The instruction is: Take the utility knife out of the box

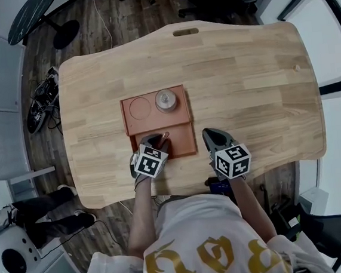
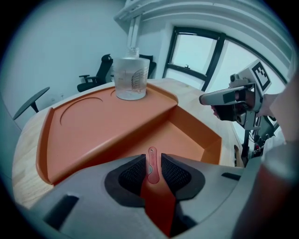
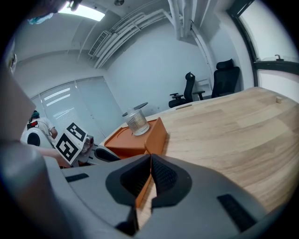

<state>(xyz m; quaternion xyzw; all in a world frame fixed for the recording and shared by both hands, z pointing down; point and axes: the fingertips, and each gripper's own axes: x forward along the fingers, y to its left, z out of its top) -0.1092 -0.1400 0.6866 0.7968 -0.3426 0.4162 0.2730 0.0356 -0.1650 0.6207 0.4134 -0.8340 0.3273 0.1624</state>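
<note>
An orange box [image 1: 181, 142] lies on the wooden table [image 1: 255, 77], with a raised shelf at the back and a lower compartment [image 2: 187, 140] in front. My left gripper [image 1: 156, 141] hangs over that compartment, shut on a slim red utility knife [image 2: 153, 164] whose end sticks out between the pads. In the head view the knife [image 1: 164, 137] points away from me. My right gripper [image 1: 210, 136] sits just right of the box, jaws shut with nothing held. It also shows in the left gripper view [image 2: 219, 97].
A clear plastic cup [image 1: 166, 100] stands on the box's raised shelf beside a round recess [image 1: 139, 107]. Office chairs [image 3: 224, 77] and a round side table [image 1: 30, 14] stand beyond the table's far edge. Bare wood stretches to the right.
</note>
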